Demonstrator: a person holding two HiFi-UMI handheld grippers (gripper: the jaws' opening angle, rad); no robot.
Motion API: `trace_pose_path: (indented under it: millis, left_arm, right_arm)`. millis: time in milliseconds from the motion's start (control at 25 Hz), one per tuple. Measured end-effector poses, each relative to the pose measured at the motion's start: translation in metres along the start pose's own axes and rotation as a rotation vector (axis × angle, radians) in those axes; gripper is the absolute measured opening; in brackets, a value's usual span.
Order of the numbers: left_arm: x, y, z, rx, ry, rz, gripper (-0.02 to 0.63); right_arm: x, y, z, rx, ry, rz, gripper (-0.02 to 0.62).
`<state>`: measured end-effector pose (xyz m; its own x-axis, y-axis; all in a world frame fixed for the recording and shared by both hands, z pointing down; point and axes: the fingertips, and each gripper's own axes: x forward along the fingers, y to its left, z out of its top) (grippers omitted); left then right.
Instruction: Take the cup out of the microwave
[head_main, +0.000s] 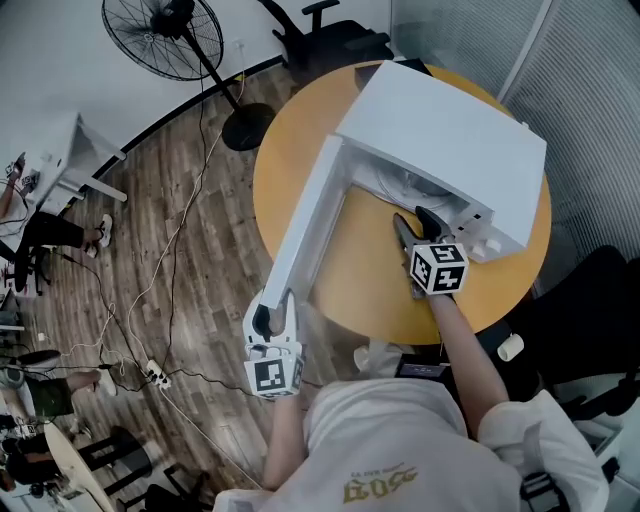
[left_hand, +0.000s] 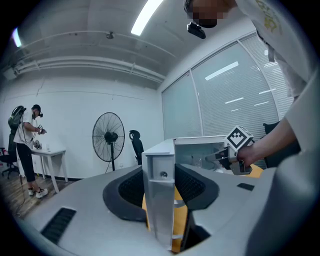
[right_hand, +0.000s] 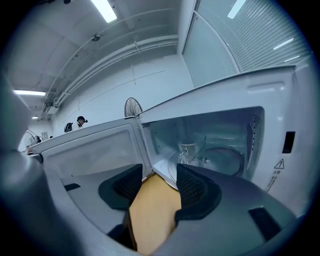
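Head view shows only the roof of the microwave, which hides its cavity. In the right gripper view the clear glass cup, faint in outline, stands inside, just beyond the right gripper, whose jaws stand apart and grip nothing. The left gripper is clamped on the open door.
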<state>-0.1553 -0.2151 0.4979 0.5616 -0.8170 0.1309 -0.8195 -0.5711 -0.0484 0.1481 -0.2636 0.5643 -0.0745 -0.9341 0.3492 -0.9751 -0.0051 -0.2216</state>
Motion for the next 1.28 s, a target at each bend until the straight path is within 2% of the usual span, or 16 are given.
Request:
trace_pose_path:
  millis: [600, 1080, 1280]
  left_arm:
    - [0.001, -0.003, 0.000, -0.009, 0.011, 0.019, 0.189]
    - [0.003, -0.005, -0.003, -0.008, 0.012, 0.028, 0.190]
    - [0.003, -0.005, -0.003, -0.015, 0.012, 0.033, 0.192]
  right_arm:
    - [0.045, -0.035, -0.008, 0.007, 0.024, -0.025, 0.213]
    - [0.077, -0.045, -0.010, -0.027, 0.027, 0.012, 0.209]
    - [0.088, -0.045, -0.009, -0.050, 0.026, 0.053, 0.161]
